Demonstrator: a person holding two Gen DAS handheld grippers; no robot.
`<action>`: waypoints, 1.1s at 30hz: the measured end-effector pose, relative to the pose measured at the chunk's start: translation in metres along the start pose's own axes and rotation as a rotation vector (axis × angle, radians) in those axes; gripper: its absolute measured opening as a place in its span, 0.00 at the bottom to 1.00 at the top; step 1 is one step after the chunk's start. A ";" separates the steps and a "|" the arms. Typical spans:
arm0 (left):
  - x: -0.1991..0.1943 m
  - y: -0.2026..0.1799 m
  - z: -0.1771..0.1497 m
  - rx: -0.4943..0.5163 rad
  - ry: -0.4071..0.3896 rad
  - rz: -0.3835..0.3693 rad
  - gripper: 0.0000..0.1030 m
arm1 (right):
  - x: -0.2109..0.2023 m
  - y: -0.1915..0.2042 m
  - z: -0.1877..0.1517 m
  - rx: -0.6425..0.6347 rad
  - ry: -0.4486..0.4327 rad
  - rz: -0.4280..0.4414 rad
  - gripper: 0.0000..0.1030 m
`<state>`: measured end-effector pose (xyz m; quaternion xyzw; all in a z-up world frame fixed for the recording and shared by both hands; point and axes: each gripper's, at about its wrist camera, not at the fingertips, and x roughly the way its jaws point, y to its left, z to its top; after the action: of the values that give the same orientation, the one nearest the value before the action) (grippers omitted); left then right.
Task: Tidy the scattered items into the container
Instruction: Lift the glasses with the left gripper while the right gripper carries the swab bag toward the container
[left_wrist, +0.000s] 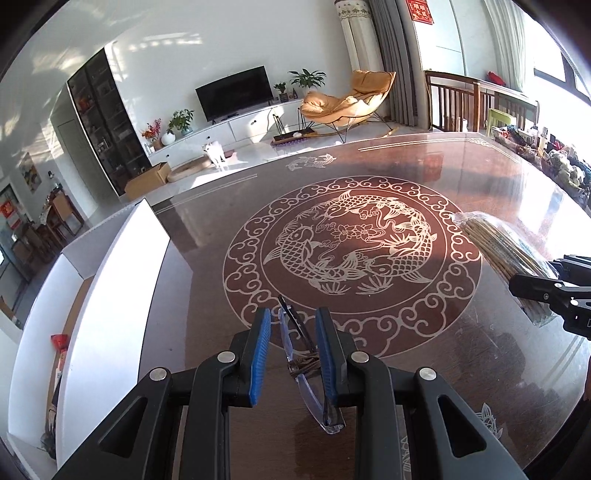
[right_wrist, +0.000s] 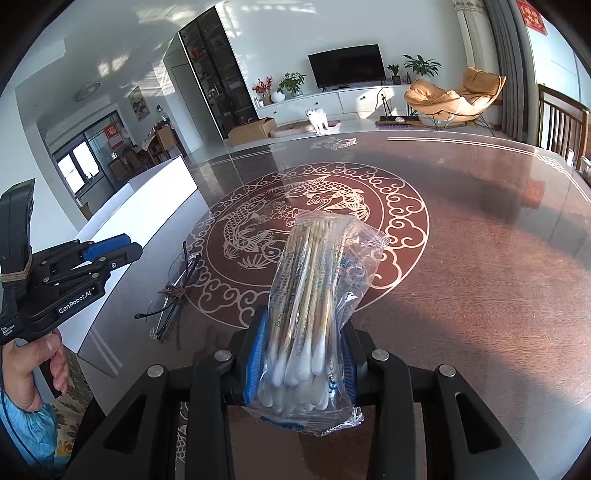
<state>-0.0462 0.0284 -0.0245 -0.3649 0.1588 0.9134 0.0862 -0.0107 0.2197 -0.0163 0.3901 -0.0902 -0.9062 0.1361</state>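
A pair of folded clear glasses (left_wrist: 301, 363) lies on the dark table between the blue pads of my left gripper (left_wrist: 291, 354), which is open around them, hovering just above. They also show in the right wrist view (right_wrist: 173, 291), with the left gripper (right_wrist: 107, 254) above and left of them. My right gripper (right_wrist: 301, 363) is shut on a clear bag of cotton swabs (right_wrist: 314, 291) and holds it above the table. The bag (left_wrist: 506, 251) and right gripper (left_wrist: 546, 291) show at the right edge of the left wrist view. A white box (left_wrist: 110, 280) stands at the table's left edge, its inside holding a few items.
The table (right_wrist: 461, 277) is dark with a round fish pattern (left_wrist: 351, 243). Cluttered items (left_wrist: 546, 155) sit at its far right edge. Wooden chairs (left_wrist: 458, 99) stand behind it. The white box (right_wrist: 147, 199) also shows left in the right wrist view.
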 end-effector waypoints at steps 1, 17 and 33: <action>0.000 0.002 0.000 -0.007 0.004 -0.016 0.24 | 0.000 -0.001 -0.002 0.003 0.001 0.000 0.34; 0.065 0.033 -0.006 -0.182 0.324 -0.298 0.92 | 0.006 -0.008 -0.014 0.049 0.001 0.052 0.34; 0.043 0.044 -0.020 -0.222 0.228 -0.256 0.26 | -0.006 -0.001 -0.018 0.040 -0.001 0.069 0.34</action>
<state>-0.0765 -0.0177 -0.0583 -0.4902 0.0179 0.8597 0.1424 0.0062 0.2215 -0.0247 0.3890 -0.1217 -0.8992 0.1593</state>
